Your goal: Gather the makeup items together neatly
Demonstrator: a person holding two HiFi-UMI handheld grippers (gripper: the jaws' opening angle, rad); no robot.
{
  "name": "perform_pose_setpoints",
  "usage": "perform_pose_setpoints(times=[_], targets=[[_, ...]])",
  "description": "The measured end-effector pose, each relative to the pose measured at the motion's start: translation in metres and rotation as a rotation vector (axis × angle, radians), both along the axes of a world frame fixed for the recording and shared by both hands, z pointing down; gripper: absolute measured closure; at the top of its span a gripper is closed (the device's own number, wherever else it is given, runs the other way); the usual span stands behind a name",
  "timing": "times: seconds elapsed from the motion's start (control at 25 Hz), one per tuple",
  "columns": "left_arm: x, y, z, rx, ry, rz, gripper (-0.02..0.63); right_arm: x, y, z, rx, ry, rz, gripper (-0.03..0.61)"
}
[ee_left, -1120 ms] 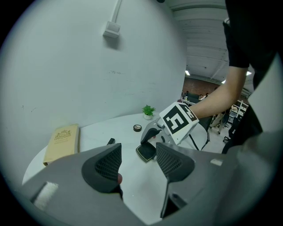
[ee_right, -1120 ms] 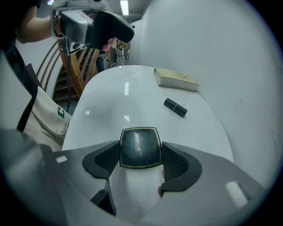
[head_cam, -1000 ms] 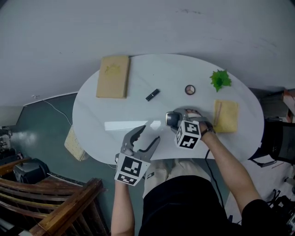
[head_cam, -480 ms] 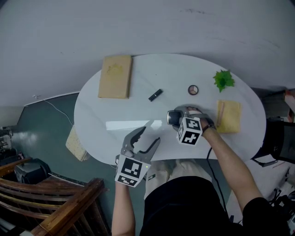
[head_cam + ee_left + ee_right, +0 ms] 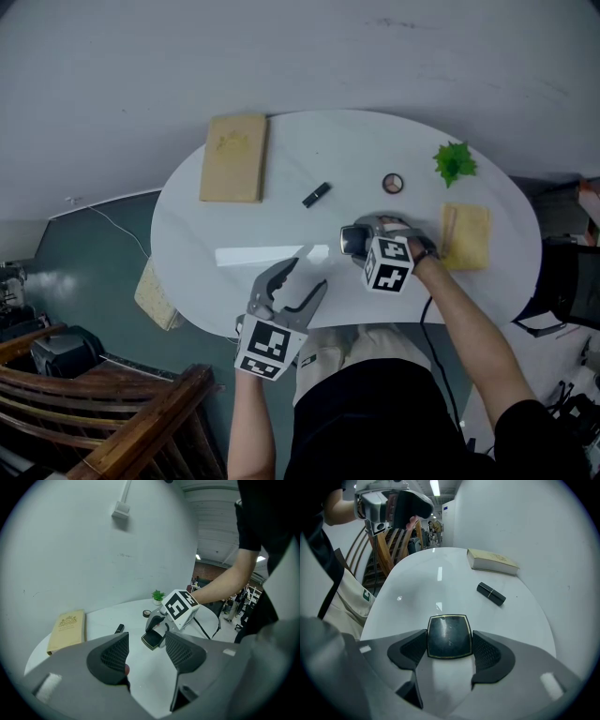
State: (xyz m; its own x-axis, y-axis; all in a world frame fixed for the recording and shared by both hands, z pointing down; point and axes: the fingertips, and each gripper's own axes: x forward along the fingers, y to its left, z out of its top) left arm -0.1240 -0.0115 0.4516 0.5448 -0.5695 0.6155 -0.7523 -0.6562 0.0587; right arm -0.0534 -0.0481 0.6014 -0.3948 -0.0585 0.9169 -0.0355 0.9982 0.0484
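My right gripper (image 5: 352, 244) is shut on a square black compact (image 5: 449, 635) with a gold rim, held just above the white oval table (image 5: 234, 255) near its middle. The same compact (image 5: 151, 641) shows in the left gripper view. A black lipstick (image 5: 315, 194) lies beyond it, and a small round makeup pot (image 5: 393, 183) lies to the right. My left gripper (image 5: 307, 274) hangs open over the table's near edge, with nothing between its fingers.
A tan book (image 5: 233, 157) lies at the table's far left. A small green plant (image 5: 454, 161) and a yellow folded cloth (image 5: 464, 236) are at the right end. A wooden chair (image 5: 112, 412) stands at the lower left on the floor.
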Motion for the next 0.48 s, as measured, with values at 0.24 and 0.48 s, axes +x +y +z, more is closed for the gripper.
perform_pose_setpoints(times=[0.24,0.48], targets=[[-0.002,-0.0022,0.0002,-0.003,0.003,0.01,0.37,0.001,0.0012,0.0016,-0.004,0.02,-0.021,0.273],[-0.005,-0.0089,0.0001,-0.001,0.012,0.019,0.37,0.0025,-0.0014,-0.0039,-0.006,0.012,-0.009,0.273]])
